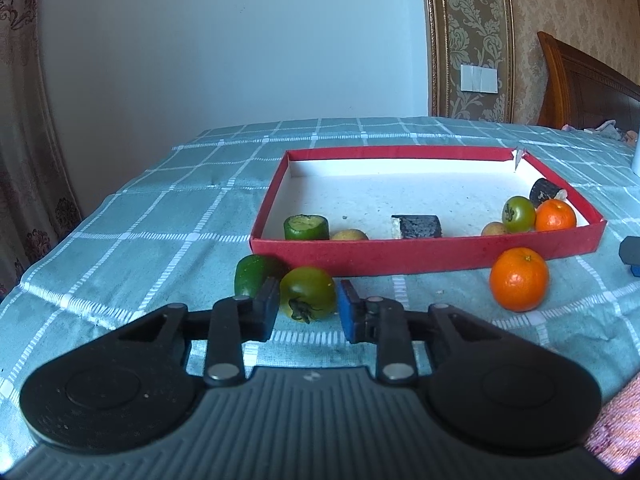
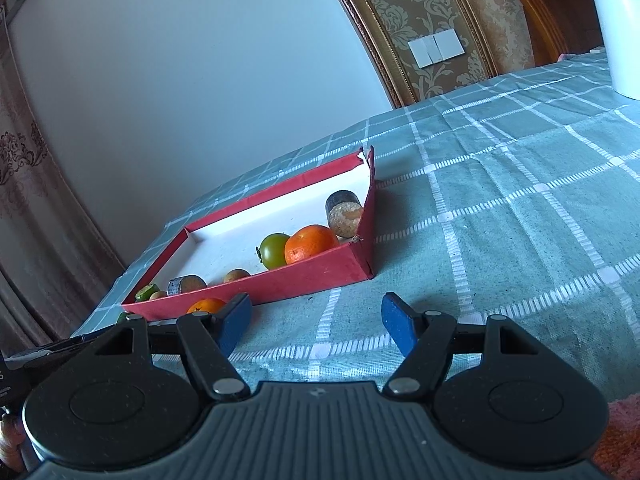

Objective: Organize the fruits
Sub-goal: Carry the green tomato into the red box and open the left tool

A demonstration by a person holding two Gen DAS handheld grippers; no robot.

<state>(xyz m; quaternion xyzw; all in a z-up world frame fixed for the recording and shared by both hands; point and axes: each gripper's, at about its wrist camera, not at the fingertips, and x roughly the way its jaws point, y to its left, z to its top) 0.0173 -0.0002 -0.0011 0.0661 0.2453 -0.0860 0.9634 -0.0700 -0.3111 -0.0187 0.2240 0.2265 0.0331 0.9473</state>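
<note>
Fingers [image 1: 267,307] of left gripper [image 1: 308,312] open w/ green tomato [image 1: 307,293] between, not clamped; right gripper [image 2: 316,324] wide open, empty; orange [image 1: 519,279] on cloth just outside red tray [image 1: 400,254].

The left gripper [image 1: 307,306] is sitting low on the checked tablecloth [image 1: 132,236] with its jaws parted around a green tomato [image 1: 307,291]; a green fruit [image 1: 256,276] is crowding the left finger at 11 o'clock, and the red tray's [image 1: 400,258] near wall is blocking the way at 12 o'clock. An orange [image 1: 519,279] is standing apart at 2 o'clock, leaving bare cloth between. The right gripper [image 2: 314,314] is hanging with jaws spread over bare cloth; the tray [image 2: 320,276] corner is lying at 12 o'clock, an orange [image 2: 206,305] is peeking behind its left finger, and cloth is running free toward 2 o'clock
</note>
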